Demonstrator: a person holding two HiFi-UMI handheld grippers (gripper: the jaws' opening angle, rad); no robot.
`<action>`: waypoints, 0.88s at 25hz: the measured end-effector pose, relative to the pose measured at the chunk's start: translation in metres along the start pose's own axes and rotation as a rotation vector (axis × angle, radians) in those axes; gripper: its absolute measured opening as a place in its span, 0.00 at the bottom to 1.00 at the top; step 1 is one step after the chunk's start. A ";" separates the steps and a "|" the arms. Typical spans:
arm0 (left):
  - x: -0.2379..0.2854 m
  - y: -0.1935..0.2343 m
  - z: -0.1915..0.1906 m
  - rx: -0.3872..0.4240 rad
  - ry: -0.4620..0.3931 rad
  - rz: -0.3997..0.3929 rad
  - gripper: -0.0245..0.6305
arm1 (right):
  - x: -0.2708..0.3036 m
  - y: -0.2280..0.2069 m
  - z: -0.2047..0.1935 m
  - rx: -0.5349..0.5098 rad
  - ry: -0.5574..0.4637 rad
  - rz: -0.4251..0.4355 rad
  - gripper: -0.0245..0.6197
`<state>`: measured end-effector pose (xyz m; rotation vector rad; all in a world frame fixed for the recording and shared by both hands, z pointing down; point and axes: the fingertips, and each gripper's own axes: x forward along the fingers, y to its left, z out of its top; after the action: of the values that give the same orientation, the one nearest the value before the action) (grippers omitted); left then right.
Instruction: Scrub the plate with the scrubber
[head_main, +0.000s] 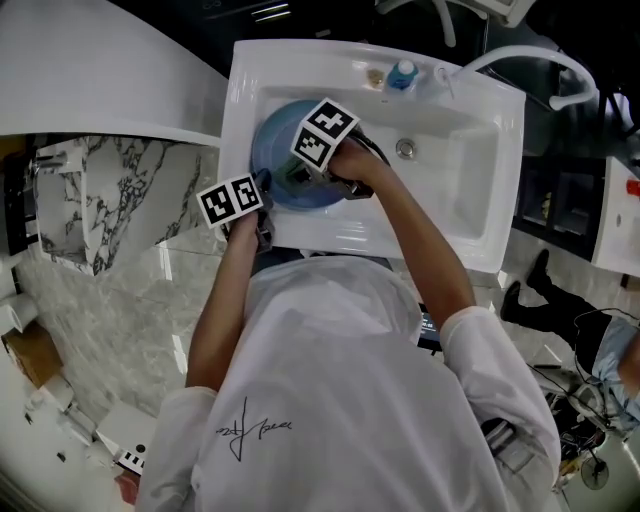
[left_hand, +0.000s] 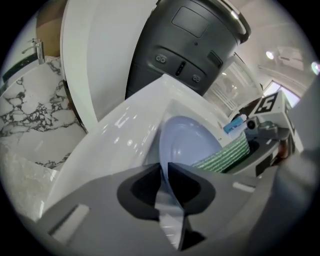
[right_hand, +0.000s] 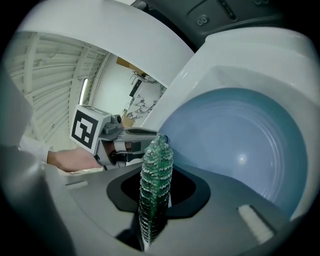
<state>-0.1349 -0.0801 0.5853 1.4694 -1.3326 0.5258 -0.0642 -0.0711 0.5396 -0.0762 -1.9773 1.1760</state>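
Note:
A pale blue plate stands tilted in the left part of the white sink. My left gripper is at the plate's near rim. In the left gripper view the jaws are shut on the edge of the plate. My right gripper is over the plate, shut on a green scrubber that stands on edge between its jaws. The scrubber lies against the plate's face. In the right gripper view the plate fills the right side, with the left gripper at its rim.
The sink's drain lies right of the plate. A blue-capped bottle and a curved white faucet stand on the back rim. A marble counter lies to the left. Another person's legs are at the right.

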 end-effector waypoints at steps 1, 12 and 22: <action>0.000 0.001 -0.001 0.003 0.003 0.005 0.19 | 0.004 -0.001 0.002 0.003 0.010 0.007 0.12; 0.001 -0.003 -0.007 0.054 0.046 0.003 0.18 | 0.018 -0.027 0.027 0.033 -0.001 0.004 0.12; 0.000 -0.005 -0.007 0.039 0.066 -0.028 0.19 | 0.017 -0.039 0.043 0.003 -0.066 -0.018 0.13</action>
<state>-0.1283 -0.0746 0.5863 1.4883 -1.2547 0.5802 -0.0913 -0.1157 0.5695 -0.0179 -2.0302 1.1830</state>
